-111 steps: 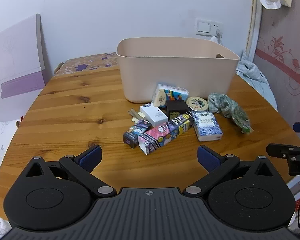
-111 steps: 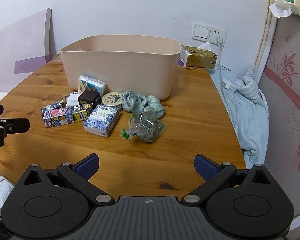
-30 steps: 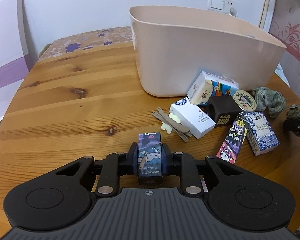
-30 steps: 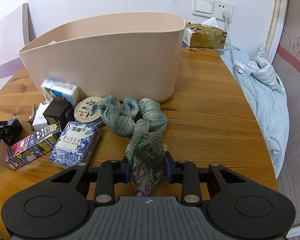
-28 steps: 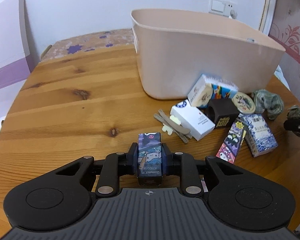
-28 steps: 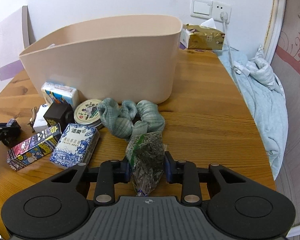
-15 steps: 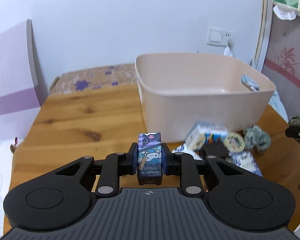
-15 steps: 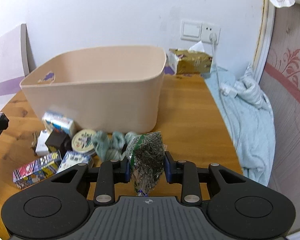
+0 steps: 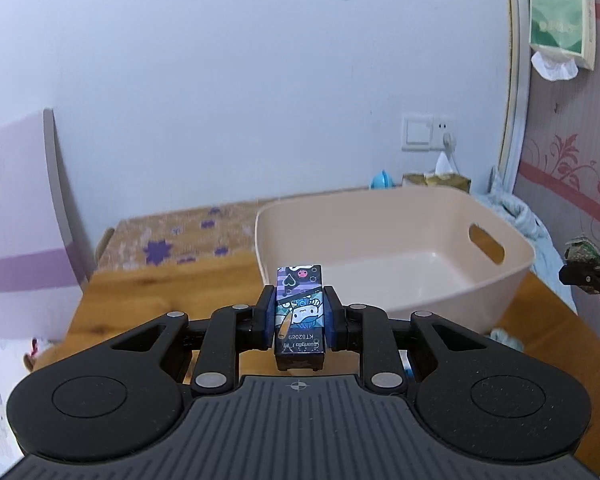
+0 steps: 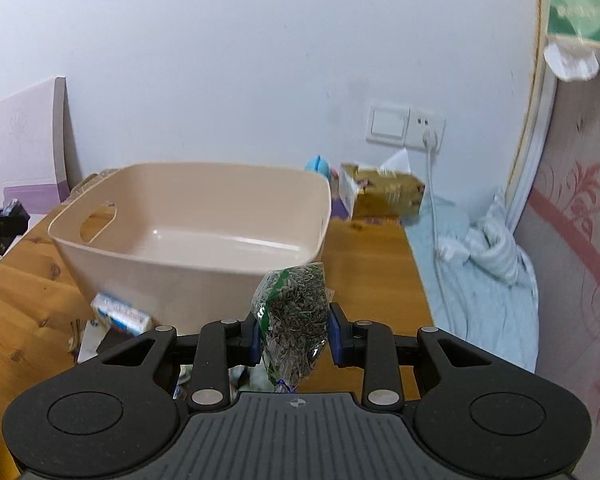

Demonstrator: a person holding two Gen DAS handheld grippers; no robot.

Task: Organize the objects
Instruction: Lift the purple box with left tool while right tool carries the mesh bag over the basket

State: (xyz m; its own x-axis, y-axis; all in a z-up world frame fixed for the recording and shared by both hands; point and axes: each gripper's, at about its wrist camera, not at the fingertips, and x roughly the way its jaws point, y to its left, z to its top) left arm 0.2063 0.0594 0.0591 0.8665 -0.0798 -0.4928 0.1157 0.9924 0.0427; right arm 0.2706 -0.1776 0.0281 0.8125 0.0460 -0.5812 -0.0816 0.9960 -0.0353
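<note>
- Purple cartoon-printed cardboard box point(image 9: 299, 312) sits pinched in my left gripper point(image 9: 299, 316), held above the wooden desk's point(image 9: 160, 288) edge before the beige plastic bin point(image 9: 396, 248); stiff, light, gripped mid-length.
- My right gripper point(image 10: 294, 330) squeezes a crinkly clear bag of dried herbs point(image 10: 294, 320): soft, slippery.
- Remaining clutter is mostly hidden behind my tongs.

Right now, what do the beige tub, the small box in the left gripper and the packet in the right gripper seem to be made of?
Beige oval tub: likely moulded plastic; smooth, glossy floor, cut-out handle.
Small cartoon-printed box in the left hand-held gripper: probably coated cardboard; crisp edges, slight sheen.
Clear packet of dried leaves in the right hand-held gripper: thin plastic film; transparent, crinkled, shiny.
</note>
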